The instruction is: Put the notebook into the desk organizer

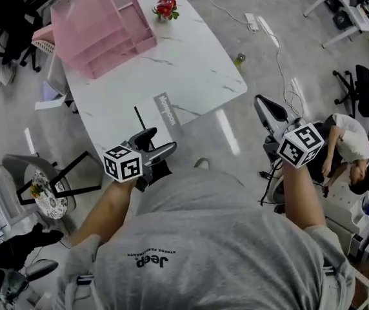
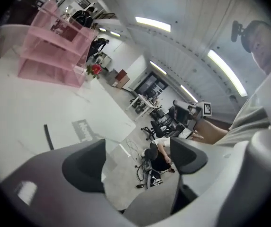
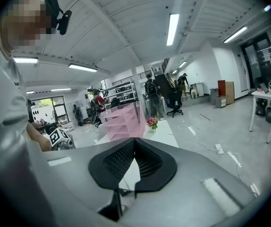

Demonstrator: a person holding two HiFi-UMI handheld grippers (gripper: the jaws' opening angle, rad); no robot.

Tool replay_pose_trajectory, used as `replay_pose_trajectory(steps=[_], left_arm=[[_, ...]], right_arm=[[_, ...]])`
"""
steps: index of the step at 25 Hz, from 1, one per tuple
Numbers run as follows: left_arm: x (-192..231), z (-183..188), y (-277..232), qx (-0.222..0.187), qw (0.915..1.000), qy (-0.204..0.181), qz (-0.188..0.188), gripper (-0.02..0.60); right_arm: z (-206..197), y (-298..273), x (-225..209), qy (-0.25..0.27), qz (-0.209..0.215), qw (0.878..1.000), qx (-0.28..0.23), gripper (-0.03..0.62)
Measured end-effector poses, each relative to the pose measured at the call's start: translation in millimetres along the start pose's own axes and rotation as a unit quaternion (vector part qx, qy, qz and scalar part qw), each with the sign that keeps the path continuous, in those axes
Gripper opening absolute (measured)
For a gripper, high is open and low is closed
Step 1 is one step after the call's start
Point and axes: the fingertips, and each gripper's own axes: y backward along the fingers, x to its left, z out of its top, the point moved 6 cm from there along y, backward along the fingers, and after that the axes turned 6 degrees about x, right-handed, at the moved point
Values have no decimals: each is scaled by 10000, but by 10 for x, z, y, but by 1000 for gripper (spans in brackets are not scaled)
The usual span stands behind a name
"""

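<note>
A white notebook with a grey title strip (image 1: 165,110) lies flat near the front edge of the white marble table (image 1: 197,57); the left gripper view shows the notebook (image 2: 82,129) too. The pink desk organizer (image 1: 100,24) stands at the table's far left corner, and the organizer (image 2: 52,48) also shows far off in the left gripper view. My left gripper (image 1: 160,141) hovers at the table's front edge, just short of the notebook, jaws open and empty (image 2: 138,157). My right gripper (image 1: 266,106) is off the table's right side over the floor, shut and empty (image 3: 134,150).
A black pen (image 1: 139,118) lies left of the notebook. A small pot of red flowers (image 1: 166,8) stands at the table's far edge beside the organizer. Chairs (image 1: 49,179) and cables (image 1: 281,50) crowd the floor around the table. A person (image 1: 349,147) sits low at the right.
</note>
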Motion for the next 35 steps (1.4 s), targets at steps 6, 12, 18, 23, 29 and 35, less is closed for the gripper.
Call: replay_pose_trajectory(steps=[6, 12, 18, 23, 29, 35], left_arm=[[368, -580, 159, -17, 9966, 768, 290, 477], [646, -907, 179, -305, 9907, 1240, 471, 477], [905, -1189, 84, -587, 9801, 1801, 587, 477], [1076, -1324, -167, -971, 9530, 2868, 60, 477], [1330, -1295, -459, -1294, 9196, 3697, -282, 476], [1372, -1241, -644, -1127, 9095, 3971, -481, 268]], right_arm=[[-197, -626, 188, 296, 510, 9974, 416, 3], [-519, -1081, 384, 588, 939, 9912, 723, 3], [-838, -1352, 602, 771, 1326, 9835, 957, 3], [-959, -1405, 755, 891, 1513, 9783, 1100, 3], [-985, -1273, 745, 964, 1500, 9768, 1188, 3], [-1023, -1102, 574, 832, 1325, 9789, 1316, 3]])
